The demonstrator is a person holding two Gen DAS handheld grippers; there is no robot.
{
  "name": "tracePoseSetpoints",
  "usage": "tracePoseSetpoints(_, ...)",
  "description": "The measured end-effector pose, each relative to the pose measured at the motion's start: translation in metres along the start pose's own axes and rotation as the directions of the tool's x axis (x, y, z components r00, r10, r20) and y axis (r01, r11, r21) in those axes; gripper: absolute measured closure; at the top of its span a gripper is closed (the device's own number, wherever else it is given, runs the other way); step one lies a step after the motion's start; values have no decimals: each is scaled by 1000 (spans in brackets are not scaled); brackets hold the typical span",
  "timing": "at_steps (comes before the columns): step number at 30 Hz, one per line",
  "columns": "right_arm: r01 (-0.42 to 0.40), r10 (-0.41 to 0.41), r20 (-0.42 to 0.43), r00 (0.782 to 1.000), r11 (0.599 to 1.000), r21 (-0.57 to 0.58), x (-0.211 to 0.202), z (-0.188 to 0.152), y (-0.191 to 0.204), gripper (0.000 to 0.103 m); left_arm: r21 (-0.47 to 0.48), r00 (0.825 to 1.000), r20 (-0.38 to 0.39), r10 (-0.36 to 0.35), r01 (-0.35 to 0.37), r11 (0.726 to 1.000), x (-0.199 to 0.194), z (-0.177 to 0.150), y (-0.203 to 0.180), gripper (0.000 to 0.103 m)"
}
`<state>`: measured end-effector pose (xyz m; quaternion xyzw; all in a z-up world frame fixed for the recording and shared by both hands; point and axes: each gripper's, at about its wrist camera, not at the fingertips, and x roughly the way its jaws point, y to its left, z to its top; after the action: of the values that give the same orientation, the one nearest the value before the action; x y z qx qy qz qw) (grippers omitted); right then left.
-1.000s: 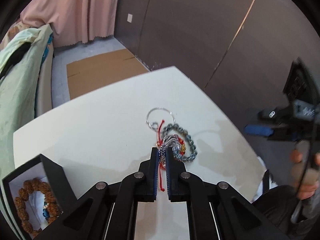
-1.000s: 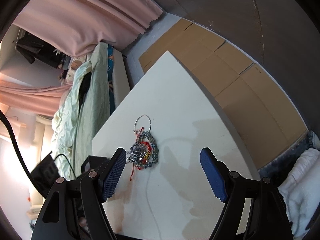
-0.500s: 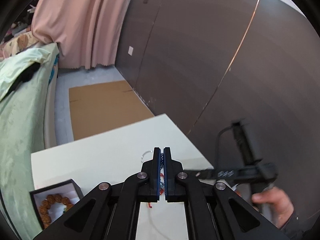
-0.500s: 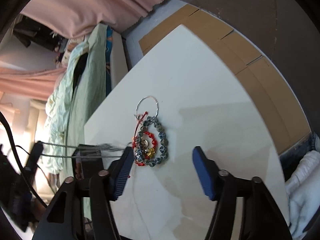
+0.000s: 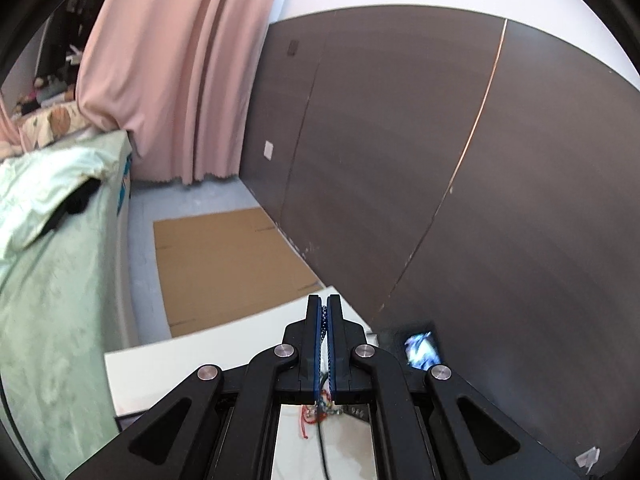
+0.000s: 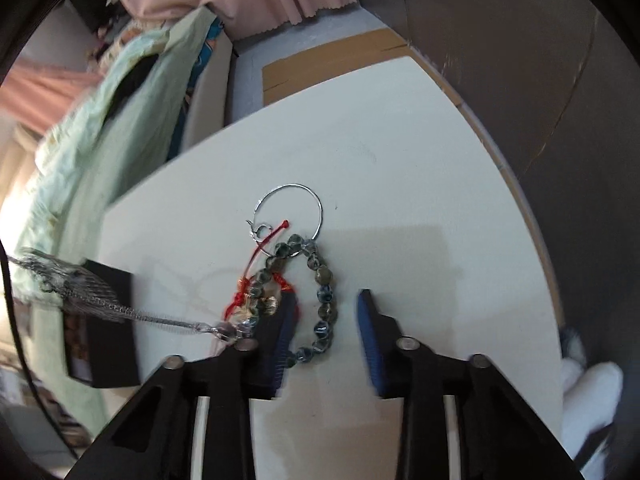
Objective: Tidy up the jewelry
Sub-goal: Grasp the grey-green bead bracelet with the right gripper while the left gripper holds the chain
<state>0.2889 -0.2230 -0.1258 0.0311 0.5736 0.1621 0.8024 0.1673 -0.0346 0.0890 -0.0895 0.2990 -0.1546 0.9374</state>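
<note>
On the white table (image 6: 400, 160) we see a bead bracelet (image 6: 325, 276), a red cord (image 6: 260, 248) and a silver hoop (image 6: 316, 200) tangled together. Our right gripper (image 6: 325, 298) points steeply down. Its blurred jaws have just been closing, and they stand apart with the bracelet between them. Our left gripper (image 5: 327, 312) is pressed together on a chain (image 6: 152, 320). Only the right view shows that chain stretched taut from the pile.

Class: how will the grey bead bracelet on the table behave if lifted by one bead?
Probably floppy: the bracelet lies in a sagging loop. Its round beads may roll or slip. It may drag the red cord tangled with it.
</note>
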Motion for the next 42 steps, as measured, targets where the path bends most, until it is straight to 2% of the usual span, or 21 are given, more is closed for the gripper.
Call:
tracePoseSetpoints(1,8,-8,4,1000,1000,-16,0,0,2,92,4,1000,7,5,-5,1000,-3,2,-1,101)
tracePoseSetpoints(5,-67,67,-3,998,998,15,-7,-1,-5,93,16,999,38,26,-26,1000,-18,15,-5,101)
tracePoseSetpoints(9,-157,155,81,985,987,20,-34,-2,-8,93,34,996,72,48,-50,998,-34,26,-9,101)
tracePoseSetpoints(11,-220,216,110,970,975,29,-47,-3,-11,93,40,994,90,60,-64,997,-44,31,-10,101)
tracePoseSetpoints(20,-381,365,214,906,924,40,-81,-6,-14,93,60,980,163,116,-127,990,-80,51,-8,101)
tracePoseSetpoints(26,-440,421,281,862,898,3,-94,-8,1,93,42,967,195,164,-175,984,-100,58,9,101)
tracePoseSetpoints(30,-497,479,301,825,868,-19,-102,-9,5,93,28,959,204,195,-205,978,-107,55,19,101)
tracePoseSetpoints(32,-512,494,308,813,859,-27,-103,-10,8,93,14,957,205,205,-212,977,-110,52,25,101)
tracePoseSetpoints(36,-523,504,317,803,852,-30,-105,-10,15,93,-19,955,201,218,-218,976,-110,45,36,101)
tracePoseSetpoints(42,-519,506,311,805,854,-44,-109,-15,27,93,-33,954,191,230,-228,973,-109,31,46,101)
